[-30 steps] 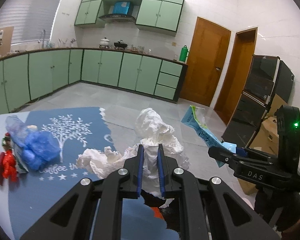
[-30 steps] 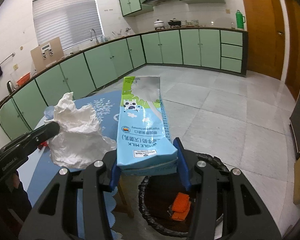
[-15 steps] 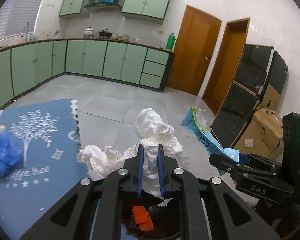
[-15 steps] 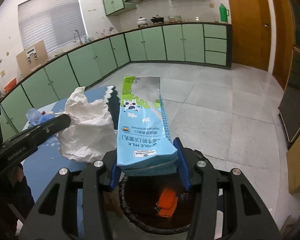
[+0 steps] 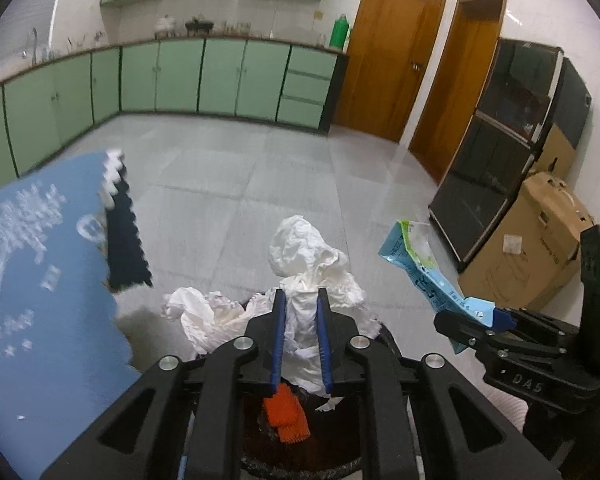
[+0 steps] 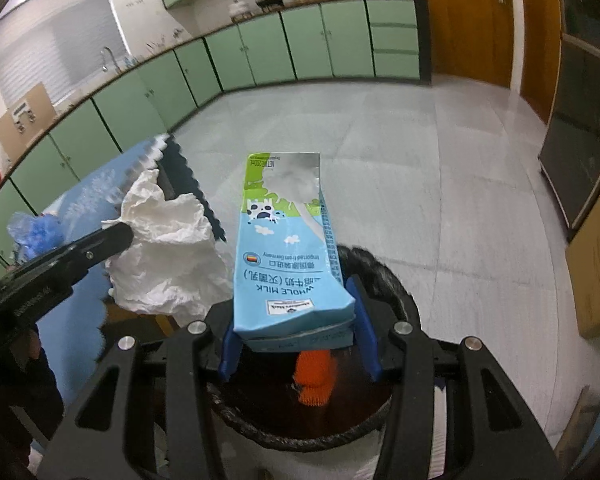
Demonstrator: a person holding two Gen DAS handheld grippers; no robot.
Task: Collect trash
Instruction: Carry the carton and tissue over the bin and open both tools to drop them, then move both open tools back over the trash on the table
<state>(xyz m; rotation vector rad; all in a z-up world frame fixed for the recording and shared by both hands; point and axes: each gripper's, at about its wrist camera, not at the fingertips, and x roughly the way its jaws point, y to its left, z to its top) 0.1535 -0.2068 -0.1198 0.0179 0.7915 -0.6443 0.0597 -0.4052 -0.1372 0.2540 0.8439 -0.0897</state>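
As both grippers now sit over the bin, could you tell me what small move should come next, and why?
Probably open the left gripper, whose jaws have just been opening, so the crumpled tissue between them drops into the black-lined bin below; the milk carton can follow.

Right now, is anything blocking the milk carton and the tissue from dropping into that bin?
Nothing visible does. The milk carton in the right claw and the crumpled tissue in the left claw both hang above the open bin, which shows only an orange scrap inside.
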